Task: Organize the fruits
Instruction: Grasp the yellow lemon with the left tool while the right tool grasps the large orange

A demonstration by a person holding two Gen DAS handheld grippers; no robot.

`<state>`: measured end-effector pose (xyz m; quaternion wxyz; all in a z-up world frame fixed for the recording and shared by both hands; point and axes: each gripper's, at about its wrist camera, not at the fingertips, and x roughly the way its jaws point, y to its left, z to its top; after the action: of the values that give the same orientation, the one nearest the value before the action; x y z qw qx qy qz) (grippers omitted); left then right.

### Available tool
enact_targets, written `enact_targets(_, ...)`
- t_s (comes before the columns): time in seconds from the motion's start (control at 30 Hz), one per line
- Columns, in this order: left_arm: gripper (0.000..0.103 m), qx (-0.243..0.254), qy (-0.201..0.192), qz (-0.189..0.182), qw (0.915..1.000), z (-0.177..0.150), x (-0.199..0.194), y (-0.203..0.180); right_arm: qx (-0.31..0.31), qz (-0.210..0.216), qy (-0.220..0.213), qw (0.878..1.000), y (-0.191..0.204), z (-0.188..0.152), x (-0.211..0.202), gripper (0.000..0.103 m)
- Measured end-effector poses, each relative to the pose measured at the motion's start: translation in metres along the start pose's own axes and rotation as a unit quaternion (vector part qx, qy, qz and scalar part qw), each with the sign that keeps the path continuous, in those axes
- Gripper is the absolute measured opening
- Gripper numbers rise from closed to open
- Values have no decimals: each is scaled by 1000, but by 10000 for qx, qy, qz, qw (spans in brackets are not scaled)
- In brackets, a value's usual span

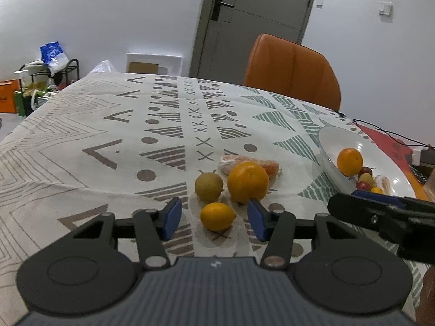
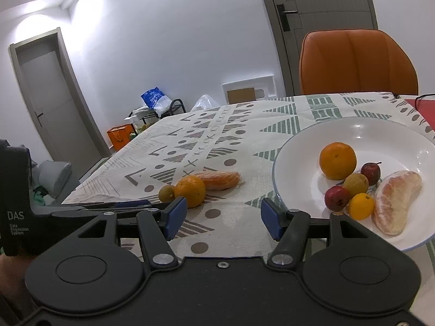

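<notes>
Counted 4 fruits loose on the patterned tablecloth [image 1: 81, 125]: 1 big orange [image 1: 248, 181], 1 small yellow citrus [image 1: 218, 216], 1 greenish-brown round fruit [image 1: 208, 186], 1 wrapped peeled segment [image 1: 236, 161] just behind the orange; counted 6 in the white bowl [image 2: 353, 133]: 1 orange in bowl [image 2: 337, 160], 2 small red fruits [image 2: 336, 197], 1 brownish fruit [image 2: 355, 184], 1 small yellow one [image 2: 361, 206], 1 peeled citrus segment [image 2: 394, 201]. Left gripper [image 1: 214, 218] hung low over the cloth w/ jaws apart, small yellow citrus between the blue pads [image 1: 171, 218] but touching neither; nothing gripped. Right gripper [image 2: 224, 218] stood w/ jaws apart over bare cloth just left of the bowl's rim, empty. Cloth off-white w/ grey-brown and green triangles, dots, crosses; red mat [image 1: 386, 141] and black cable at far right. Rm: white walls, 2 grey doors, 1 orange chair [image 1: 293, 70] at the far table edge, black rack w/ blue bag [image 1: 53, 54] and orange box on the floor.
</notes>
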<state>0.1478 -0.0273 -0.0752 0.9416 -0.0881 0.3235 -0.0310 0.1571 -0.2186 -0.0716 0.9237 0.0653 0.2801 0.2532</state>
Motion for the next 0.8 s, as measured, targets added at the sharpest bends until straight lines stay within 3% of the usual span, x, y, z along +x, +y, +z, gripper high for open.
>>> enact_targets(0.03, 50, 33, -15, 46, 10000, -1, 0, -2, -3, 7, 13, 10000, 1, 0, 1, 60)
enact_targets(0.1, 33, 65, -16, 96, 9999, -2, 0, -3, -5, 25, 27, 10000, 2, -1, 3, 60)
enact_targets(0.17, 27, -16, -10, 72, 10000, -2, -2, 1, -8, 52, 42, 10000, 3, 0, 5, 60)
enact_targets(0.8, 27, -367, -249, 360, 9984, 8, -30, 48, -300, 339, 138, 9989, 34, 7, 37, 58)
